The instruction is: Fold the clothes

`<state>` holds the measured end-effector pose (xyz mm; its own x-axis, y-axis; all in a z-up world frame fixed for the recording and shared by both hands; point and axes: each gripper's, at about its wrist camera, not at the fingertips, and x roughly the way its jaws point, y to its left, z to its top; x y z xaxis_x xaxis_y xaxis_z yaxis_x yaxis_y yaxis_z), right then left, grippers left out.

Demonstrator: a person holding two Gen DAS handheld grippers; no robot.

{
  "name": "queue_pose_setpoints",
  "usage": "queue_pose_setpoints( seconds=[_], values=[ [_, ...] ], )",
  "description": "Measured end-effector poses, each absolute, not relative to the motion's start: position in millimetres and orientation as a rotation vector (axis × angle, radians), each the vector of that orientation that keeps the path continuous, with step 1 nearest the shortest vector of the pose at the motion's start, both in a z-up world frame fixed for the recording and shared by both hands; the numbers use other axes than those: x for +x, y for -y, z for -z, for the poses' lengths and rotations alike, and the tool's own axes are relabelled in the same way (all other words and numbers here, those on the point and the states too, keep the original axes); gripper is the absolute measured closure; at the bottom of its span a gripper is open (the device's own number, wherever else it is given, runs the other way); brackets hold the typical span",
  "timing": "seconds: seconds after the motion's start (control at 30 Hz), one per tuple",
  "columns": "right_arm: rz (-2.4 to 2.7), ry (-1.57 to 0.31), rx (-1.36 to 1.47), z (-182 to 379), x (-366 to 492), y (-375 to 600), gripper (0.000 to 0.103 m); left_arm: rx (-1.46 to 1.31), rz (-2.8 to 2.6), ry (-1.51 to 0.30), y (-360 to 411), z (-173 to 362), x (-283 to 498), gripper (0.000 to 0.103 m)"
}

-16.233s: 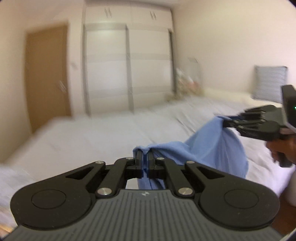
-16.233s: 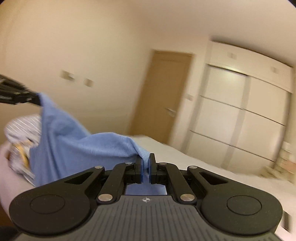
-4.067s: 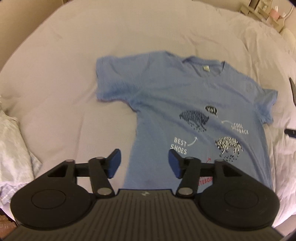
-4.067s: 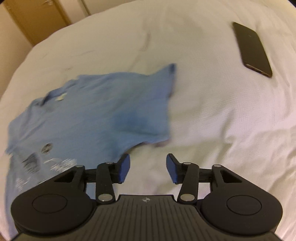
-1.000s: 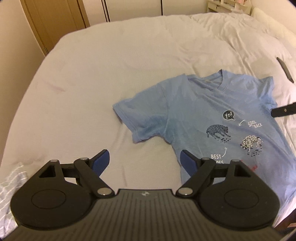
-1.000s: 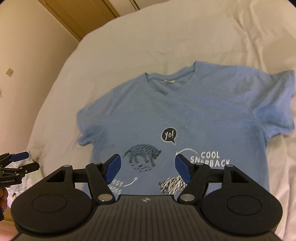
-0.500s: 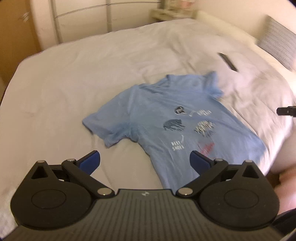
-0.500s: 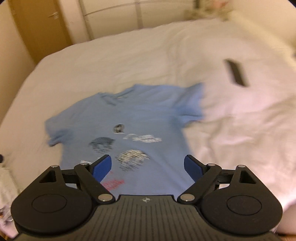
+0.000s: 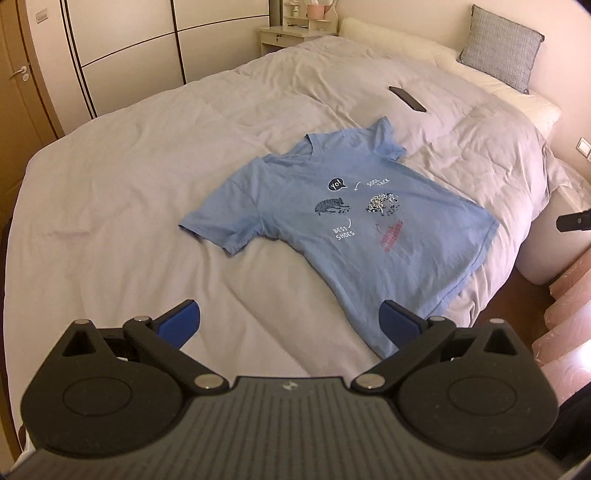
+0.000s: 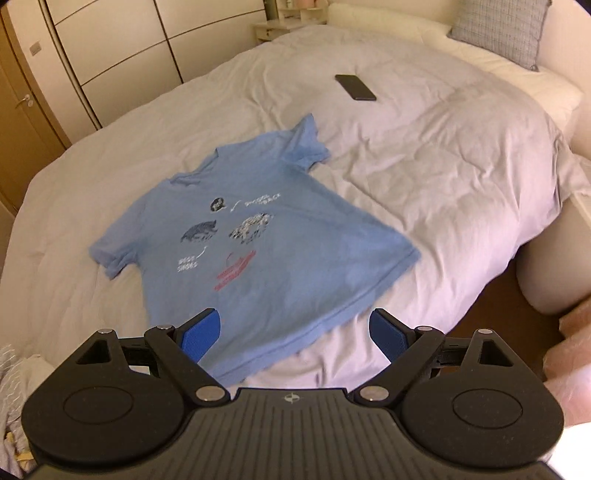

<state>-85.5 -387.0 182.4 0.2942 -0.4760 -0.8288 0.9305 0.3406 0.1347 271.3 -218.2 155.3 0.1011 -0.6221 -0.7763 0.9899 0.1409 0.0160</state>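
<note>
T-shirt [image 9: 332,221] lies flat; both grippers' fingers [image 9: 181,323] spread wide — empty.

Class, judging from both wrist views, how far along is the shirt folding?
Done: the blue T-shirt lies spread flat, print up, on the bed. In hand: nothing; left gripper and right gripper are open above it. Left: every fold.

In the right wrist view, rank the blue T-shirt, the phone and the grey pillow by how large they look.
1. blue T-shirt, by far the largest.
2. grey pillow; it lies farther off and is partly cut by the frame, so its rank is unsure.
3. phone, the smallest.
</note>
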Motion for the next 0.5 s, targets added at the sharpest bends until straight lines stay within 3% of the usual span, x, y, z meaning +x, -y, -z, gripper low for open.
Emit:
queue_pose_setpoints(
  seconds=[0.17, 0.27, 0.5],
  values=[
    [1.042, -0.79, 0.661, -196.6, -82.5, 363.3, 0.013, 0.625, 1.357, -0.684, 219.0, -164.0, 264.5, 0.001],
    [1.052, -0.777, 0.653, -204.6, -83.2, 353.8, 0.0, 0.614, 1.379, -0.664, 219.5, -169.3, 260.4, 0.001],
    [1.061, -0.754, 0.645, -215.6, -84.4, 340.5, 0.0, 0.619, 1.409, -0.631, 221.0, -175.5, 250.4, 0.001]
  ],
)
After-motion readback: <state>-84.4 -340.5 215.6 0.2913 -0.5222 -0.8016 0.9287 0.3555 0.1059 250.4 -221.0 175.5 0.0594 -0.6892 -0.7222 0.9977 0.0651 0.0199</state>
